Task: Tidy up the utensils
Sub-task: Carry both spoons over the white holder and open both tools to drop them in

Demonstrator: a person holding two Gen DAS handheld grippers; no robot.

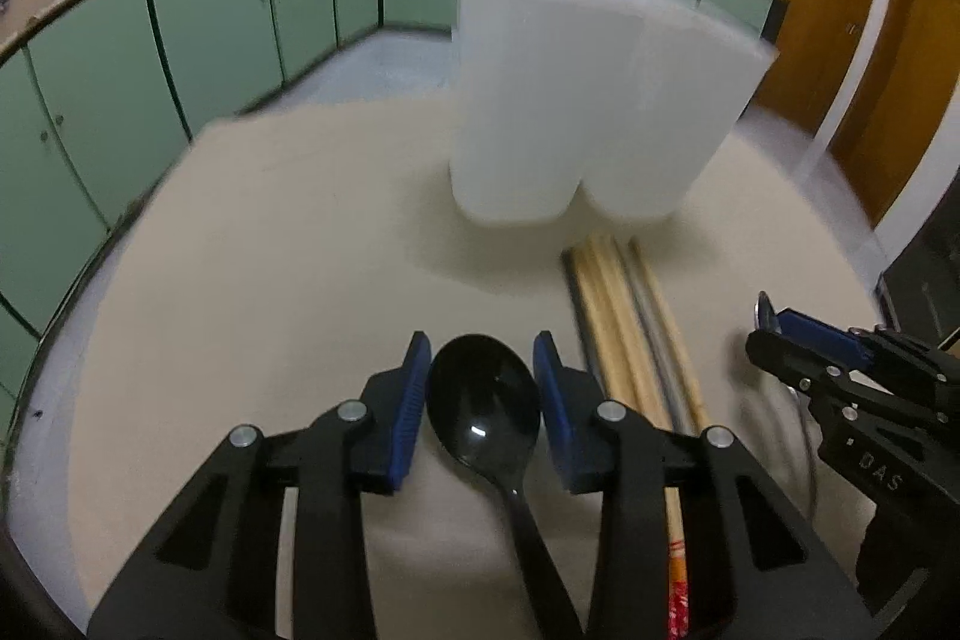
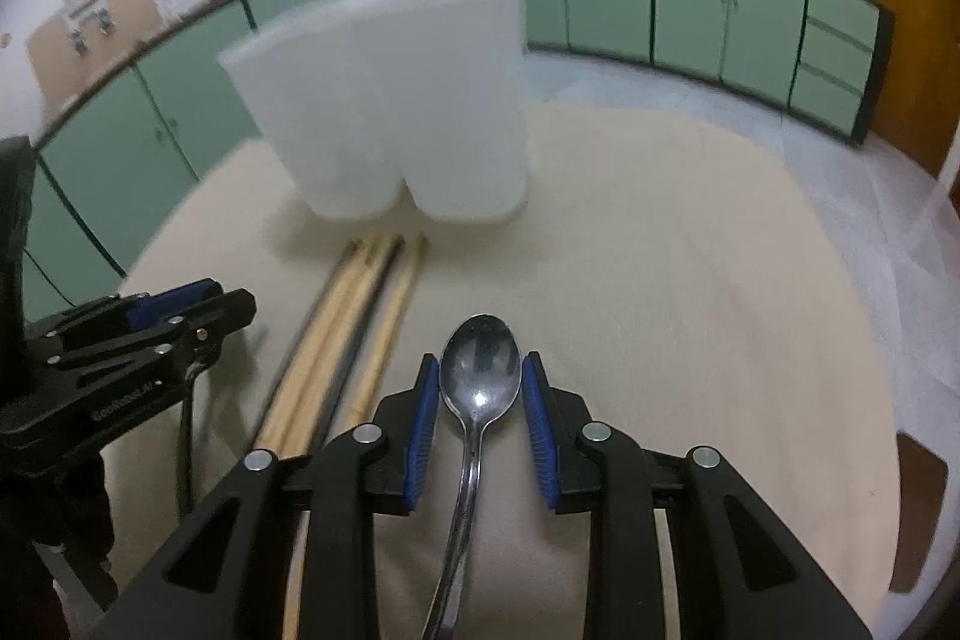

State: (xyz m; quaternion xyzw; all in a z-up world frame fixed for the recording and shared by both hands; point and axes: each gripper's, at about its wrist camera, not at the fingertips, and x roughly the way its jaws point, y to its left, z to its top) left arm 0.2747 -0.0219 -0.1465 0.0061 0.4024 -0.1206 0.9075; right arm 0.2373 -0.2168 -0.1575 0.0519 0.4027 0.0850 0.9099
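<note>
A black plastic spoon (image 1: 483, 400) has its bowl between the blue pads of my left gripper (image 1: 483, 346), which is shut on it; the handle runs back under the gripper. In the right wrist view a metal spoon (image 2: 480, 382) sits the same way in my right gripper (image 2: 480, 361), pads pressed on the bowl's sides. Each gripper also shows at the edge of the other's view: the right gripper (image 1: 774, 328) and the left gripper (image 2: 204, 298). Ahead stands a white two-compartment utensil holder (image 1: 576, 100) (image 2: 408, 100). Several chopsticks (image 1: 624, 328) (image 2: 336, 352) lie between the grippers, pointing at the holder.
All of this rests on a beige-covered table (image 1: 288, 244) (image 2: 660, 232). Green cabinets (image 1: 210, 22) line the far wall beyond the table's edge. Wooden doors (image 1: 840, 10) stand at the right.
</note>
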